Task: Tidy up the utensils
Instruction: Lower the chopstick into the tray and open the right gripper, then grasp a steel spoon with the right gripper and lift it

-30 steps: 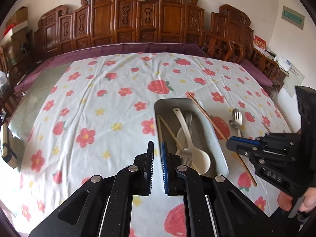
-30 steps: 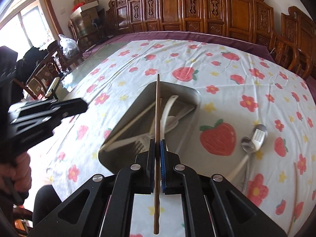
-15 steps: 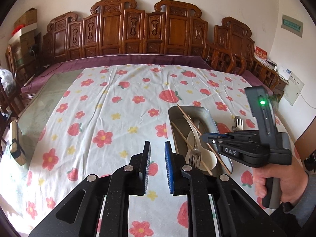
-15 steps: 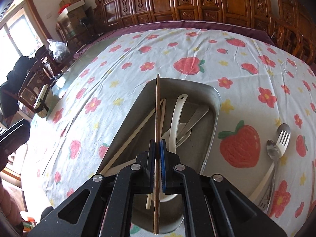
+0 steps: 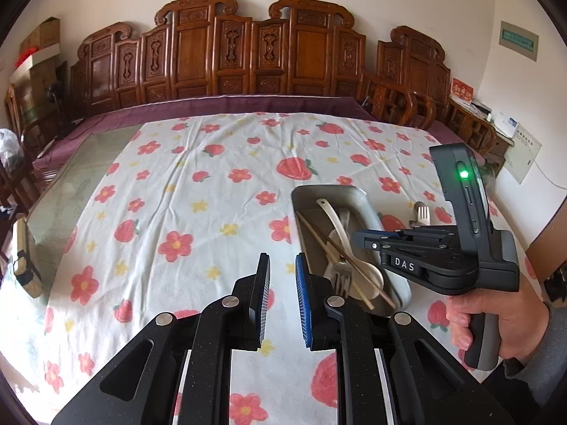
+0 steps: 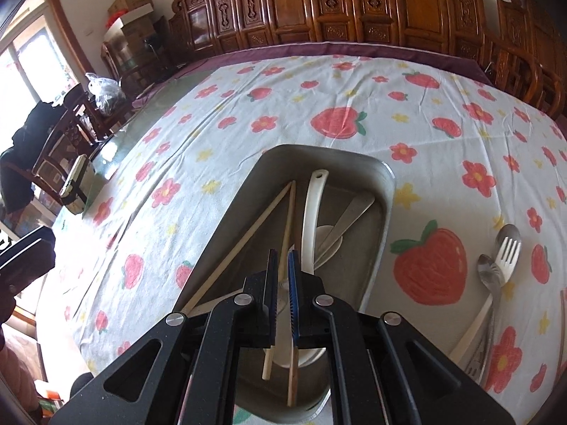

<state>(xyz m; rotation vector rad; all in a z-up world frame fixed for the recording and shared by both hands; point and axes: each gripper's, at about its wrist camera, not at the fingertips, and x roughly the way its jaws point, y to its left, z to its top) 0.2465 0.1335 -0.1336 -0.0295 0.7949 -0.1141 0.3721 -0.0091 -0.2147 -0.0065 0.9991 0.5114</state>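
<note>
Lying lengthwise in tray (image 6: 384,191): 2 chopsticks (image 6: 287,226).

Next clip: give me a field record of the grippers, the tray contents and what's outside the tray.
left gripper: open, empty, above the cloth, left of the tray
right gripper: slightly open over the tray, gripping nothing
in tray: two chopsticks, white spoon, fork
outside tray: loose fork and loose spoon on the cloth, to its right
</note>
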